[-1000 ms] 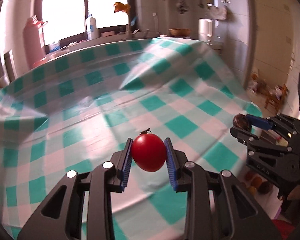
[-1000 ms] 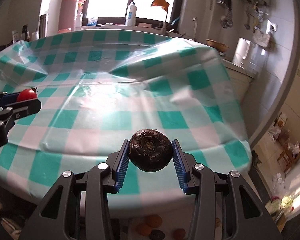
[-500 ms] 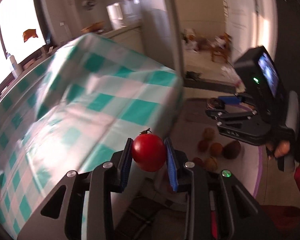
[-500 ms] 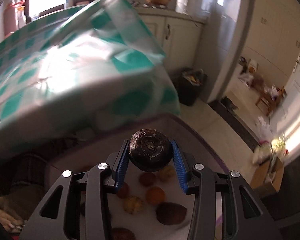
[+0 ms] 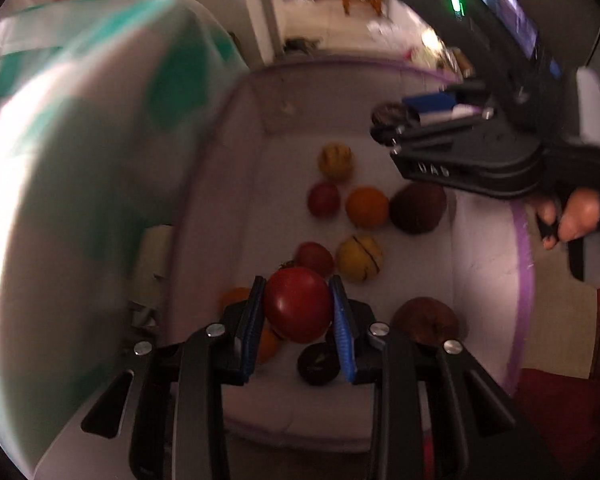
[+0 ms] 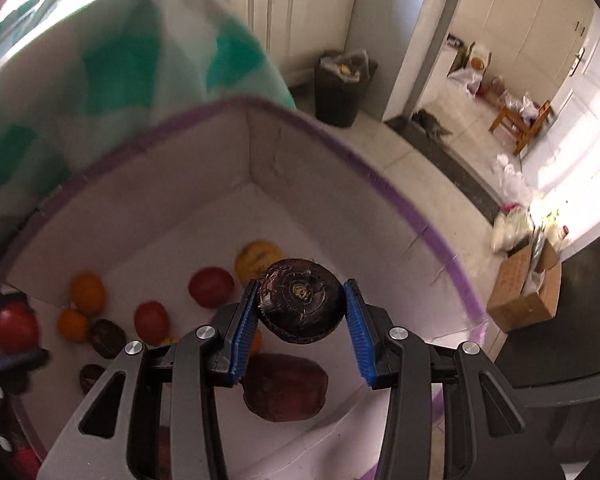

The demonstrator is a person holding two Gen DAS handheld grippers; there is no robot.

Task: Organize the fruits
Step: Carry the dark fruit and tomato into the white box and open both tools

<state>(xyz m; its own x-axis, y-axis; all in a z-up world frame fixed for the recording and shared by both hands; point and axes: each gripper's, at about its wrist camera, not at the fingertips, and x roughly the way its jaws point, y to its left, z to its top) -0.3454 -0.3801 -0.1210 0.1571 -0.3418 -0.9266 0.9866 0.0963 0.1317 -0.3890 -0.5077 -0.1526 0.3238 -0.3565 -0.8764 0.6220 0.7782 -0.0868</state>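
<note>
**Two Fruits Held Over the Box**

The left hand-held gripper point(image 5: 298, 312) has its two blue pads pressed on a red tomato point(image 5: 297, 309). The pads touch it on both sides, so it is held tight. The tomato has a little dark stem on top.

The right hand-held gripper point(image 6: 302, 312) has a dark, round, flat fruit point(image 6: 301, 305) between its blue pads. The left pad touches the fruit. On the right side a thin gap shows, so I cannot tell if that pad is touching it.

Both fruits hang above a big white box point(image 6: 260, 156) with a purple rim. The box sits on the floor, just beside the desk.

More fruits lie on the bottom of the box. In the left wrist view there is an orange one point(image 5: 367, 207), a big dark brown one point(image 5: 418, 208) touching it, a red one point(image 5: 323, 199) and a yellow one with dark stripes point(image 5: 359, 258). In the right wrist view a large dark red fruit point(image 6: 286, 386) lies right under the gripper.

A green and white checked cloth point(image 6: 100, 60) hangs down from the desk, next to the box. It looks blurry.

Farther off there is a black trash bin point(image 6: 342, 88) by white cupboards, a small wooden chair point(image 6: 520, 120) and a brown cardboard box point(image 6: 526, 292) on the floor.
</note>
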